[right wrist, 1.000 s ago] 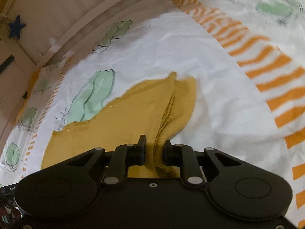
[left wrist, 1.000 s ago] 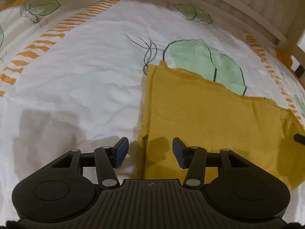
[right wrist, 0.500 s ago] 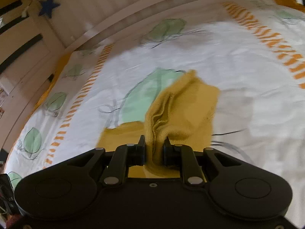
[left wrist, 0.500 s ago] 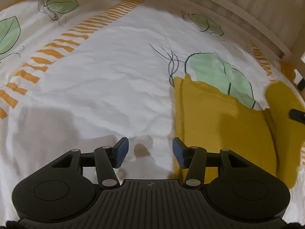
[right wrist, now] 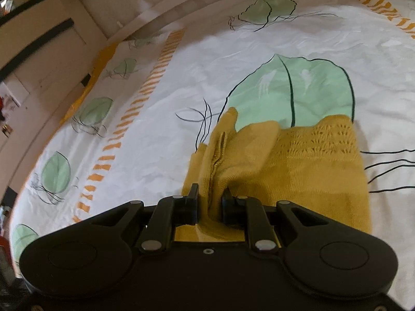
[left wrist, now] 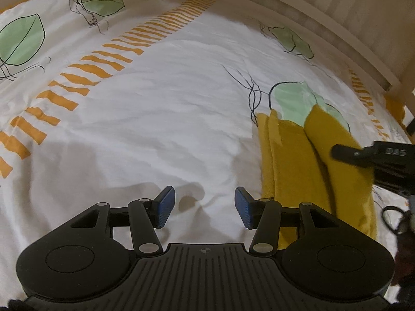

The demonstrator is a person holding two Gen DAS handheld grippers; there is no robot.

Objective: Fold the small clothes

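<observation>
Clearly mid-fold: right gripper [right wrist: 209,198] clenched on a bunched edge of the mustard knit garment [right wrist: 306,171], lifted above the rest, which lies on the leaf-print bed cover [left wrist: 160,108] at the right of the left wrist view. Left gripper [left wrist: 205,207] released, fingers [left wrist: 166,206] apart over bare cover, holding nothing. Risk, as a judgement: slack knit slipping from the pinch, or unpinned lower layer dragging along and skewing the fold. No containers visible.
</observation>
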